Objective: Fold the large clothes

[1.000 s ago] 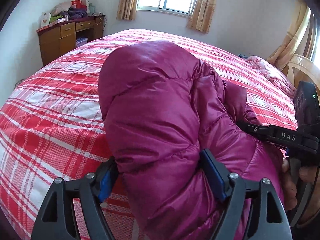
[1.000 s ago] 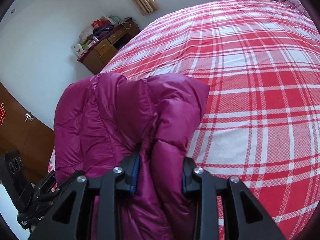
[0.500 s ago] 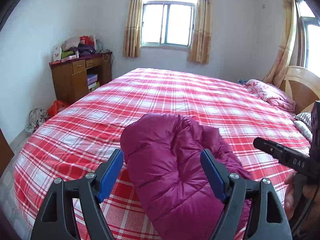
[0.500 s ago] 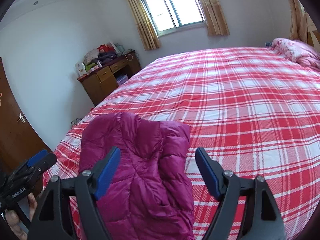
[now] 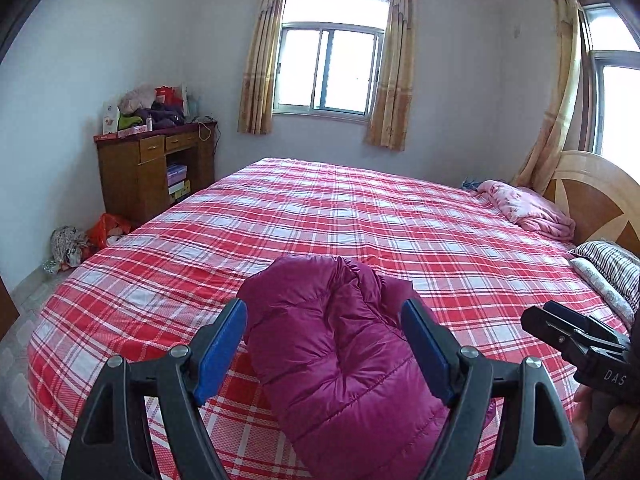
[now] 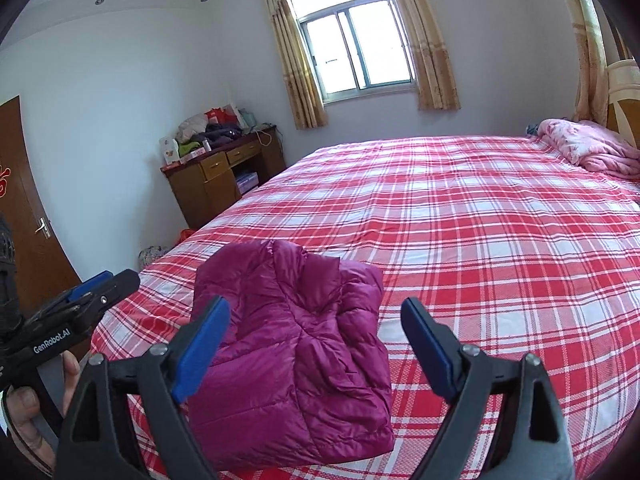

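Observation:
A magenta puffer jacket [image 5: 340,344] [image 6: 288,344] lies folded into a compact bundle near the front edge of the red plaid bed [image 5: 360,216] [image 6: 480,240]. My left gripper [image 5: 322,312] hovers above it, open, with its blue pads apart from the fabric. To its right, my right gripper [image 6: 316,308] is raised over the bundle. Its jaws are opening and nothing is between them. Each gripper shows at the edge of the other's view, the right gripper [image 5: 568,332] and the left gripper [image 6: 92,292], both in a person's hands.
A crumpled pink blanket [image 5: 524,208] [image 6: 588,148] lies by the wooden headboard [image 5: 592,192], with a striped pillow [image 5: 612,264] nearby. A cluttered wooden desk [image 5: 152,172] [image 6: 224,176] stands by the far wall, bags [image 5: 80,240] on the floor beside it. A brown door [image 6: 24,220] is at left.
Both grippers let go of the jacket, opened and rose back from it. The bundle now lies on the bed, smaller in both views, with more of the room showing.

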Motion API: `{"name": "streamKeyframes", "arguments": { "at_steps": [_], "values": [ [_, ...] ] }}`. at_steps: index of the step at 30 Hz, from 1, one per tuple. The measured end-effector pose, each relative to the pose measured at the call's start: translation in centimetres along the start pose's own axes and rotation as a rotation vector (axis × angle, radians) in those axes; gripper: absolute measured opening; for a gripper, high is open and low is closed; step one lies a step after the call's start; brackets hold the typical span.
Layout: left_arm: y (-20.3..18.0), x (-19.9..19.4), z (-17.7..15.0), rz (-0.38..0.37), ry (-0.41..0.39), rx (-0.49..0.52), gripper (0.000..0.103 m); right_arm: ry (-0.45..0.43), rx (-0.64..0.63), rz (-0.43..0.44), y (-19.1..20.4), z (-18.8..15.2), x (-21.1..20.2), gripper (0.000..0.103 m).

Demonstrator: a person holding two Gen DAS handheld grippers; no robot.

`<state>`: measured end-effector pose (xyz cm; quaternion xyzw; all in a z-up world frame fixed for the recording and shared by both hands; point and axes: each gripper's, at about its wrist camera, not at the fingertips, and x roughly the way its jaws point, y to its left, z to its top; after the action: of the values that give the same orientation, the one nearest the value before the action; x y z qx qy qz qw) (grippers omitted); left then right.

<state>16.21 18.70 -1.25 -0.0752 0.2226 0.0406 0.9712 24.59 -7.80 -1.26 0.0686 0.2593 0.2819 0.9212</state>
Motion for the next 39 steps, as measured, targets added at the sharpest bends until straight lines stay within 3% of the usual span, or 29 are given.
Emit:
{"name": "streamKeyframes", "arguments": {
  "at_steps": [15, 32, 39],
  "values": [
    [-0.6, -0.5, 0.0, -0.006, -0.014, 0.011, 0.08, -0.018, 0.035, 0.0, -0.8, -0.2, -1.1, 0.091],
    [-0.8, 0.0, -0.2, 0.01, 0.021, 0.016, 0.08, -0.01, 0.051, 0.0, -1.2, -0.6, -1.0, 0.091],
    [-0.9, -0.5, 0.0, 0.024, -0.007, 0.023, 0.08, -0.014, 0.046, 0.003, -1.2, -0.5, -1.3, 0.091]
  ]
}}
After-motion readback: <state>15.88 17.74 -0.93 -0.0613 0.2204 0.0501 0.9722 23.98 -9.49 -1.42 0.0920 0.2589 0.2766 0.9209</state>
